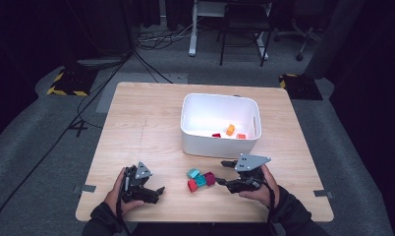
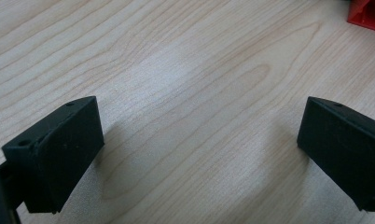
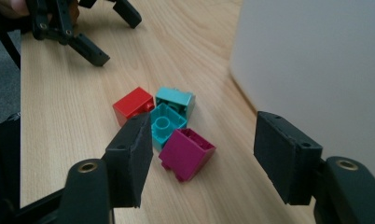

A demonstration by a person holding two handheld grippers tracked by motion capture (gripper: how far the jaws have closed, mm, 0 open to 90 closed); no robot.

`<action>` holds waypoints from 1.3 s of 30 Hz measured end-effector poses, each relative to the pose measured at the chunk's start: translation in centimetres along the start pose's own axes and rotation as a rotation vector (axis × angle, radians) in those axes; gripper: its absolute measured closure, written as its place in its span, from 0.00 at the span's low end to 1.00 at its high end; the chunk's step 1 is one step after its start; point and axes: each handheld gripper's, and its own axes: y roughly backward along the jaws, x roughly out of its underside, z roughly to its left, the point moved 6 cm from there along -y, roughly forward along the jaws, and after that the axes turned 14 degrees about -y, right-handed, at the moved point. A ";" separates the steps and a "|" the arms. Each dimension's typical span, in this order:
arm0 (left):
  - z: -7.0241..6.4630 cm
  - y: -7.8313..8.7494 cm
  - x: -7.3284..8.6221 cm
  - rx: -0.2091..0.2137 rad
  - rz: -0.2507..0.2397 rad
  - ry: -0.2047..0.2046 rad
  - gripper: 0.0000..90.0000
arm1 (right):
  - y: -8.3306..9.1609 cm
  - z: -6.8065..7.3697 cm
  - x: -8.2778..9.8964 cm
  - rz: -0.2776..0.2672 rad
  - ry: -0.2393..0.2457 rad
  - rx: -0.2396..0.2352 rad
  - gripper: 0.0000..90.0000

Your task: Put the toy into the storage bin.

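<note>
Here I hold both tools low over the near edge of the wooden table [image 1: 136, 123], one in each hand. My left gripper [image 1: 154, 191] sits at the near left, jaws spread wide with nothing between them; its own view looks straight down at bare wood grain between the two black pads, with just a corner of the red block [image 2: 368, 14] at the top right edge. My right gripper [image 1: 224, 173] is at the near right, also wide open and empty, pointing left toward a small cluster of blocks.

From above, that cluster reads as a few coloured lumps between my two hands: a red block [image 1: 192, 185], a teal one [image 1: 193, 173] and a magenta block [image 1: 210, 178], all close together. The right gripper view sorts them out better: the red block [image 3: 134, 105] lies farthest left, two teal blocks sit touching each other, one closed side up [image 3: 176, 99] and one showing its hollow underside [image 3: 165, 125], and the magenta block [image 3: 187, 153] lies nearest my jaws, tilted. It also shows my left gripper [image 3: 111, 35] farther off and the white wall of the bin [image 3: 316, 70] close on the right.

Only the high view looks into the white bin [image 1: 220, 142], just behind the cluster: an orange block [image 1: 230, 130], a dark red one [image 1: 216, 134] and an orange-red one [image 1: 240, 136] lie on its floor
</note>
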 end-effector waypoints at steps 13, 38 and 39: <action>0.0 0.0 0.0 0.000 0.000 0.000 0.01 | -3.9 -0.5 3.3 0.063 -0.067 -0.042 0.39; 0.0 0.0 0.0 0.000 0.000 -0.001 0.01 | -5.8 -0.2 3.4 0.113 -0.024 -0.021 0.48; 0.0 0.0 0.0 0.000 0.000 0.000 0.01 | -5.7 -0.2 3.4 0.113 -0.028 -0.021 0.50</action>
